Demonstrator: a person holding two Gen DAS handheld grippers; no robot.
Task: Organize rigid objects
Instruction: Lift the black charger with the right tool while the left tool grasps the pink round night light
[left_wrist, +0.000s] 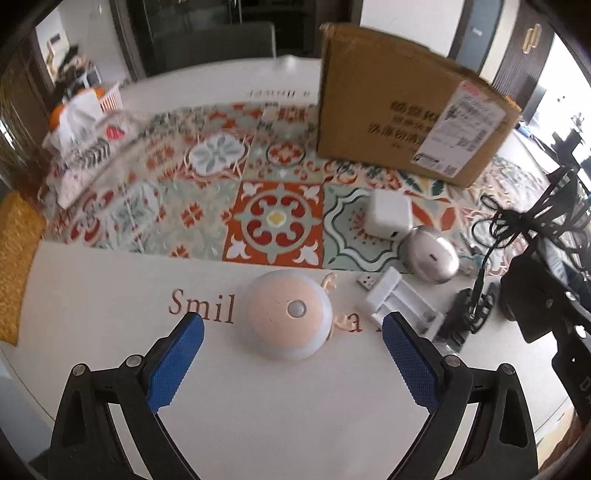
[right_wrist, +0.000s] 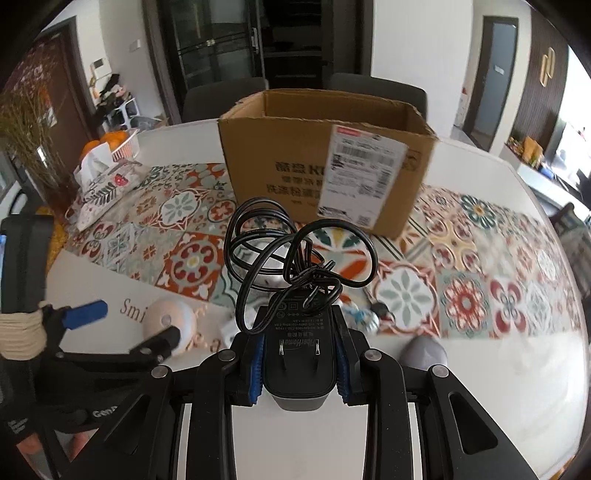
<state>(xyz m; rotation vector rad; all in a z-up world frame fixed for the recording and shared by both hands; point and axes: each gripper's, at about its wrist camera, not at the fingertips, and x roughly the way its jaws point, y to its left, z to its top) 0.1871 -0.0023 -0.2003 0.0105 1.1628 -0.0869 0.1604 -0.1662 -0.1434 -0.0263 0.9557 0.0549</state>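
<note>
My left gripper (left_wrist: 293, 325) stands open just above the white table, its blue pads either side of a round peach night light (left_wrist: 289, 319) without touching it. My right gripper (right_wrist: 300, 360) is shut on a black power adapter (right_wrist: 298, 354), held above the table with its coiled cable (right_wrist: 291, 251) bunched in front. An open cardboard box (right_wrist: 325, 162) stands on the patterned runner behind. A white charger cube (left_wrist: 389, 216), a silver oval mouse (left_wrist: 432, 254), a white battery holder (left_wrist: 400, 301) and a small USB dongle (left_wrist: 366, 282) lie right of the night light.
A tissue box (left_wrist: 85, 155) and a basket of oranges (right_wrist: 118, 144) sit at the far left of the table. The patterned runner (right_wrist: 480, 280) crosses the table's middle. The left gripper (right_wrist: 122, 326) shows at the left of the right wrist view. Dark chairs stand behind the table.
</note>
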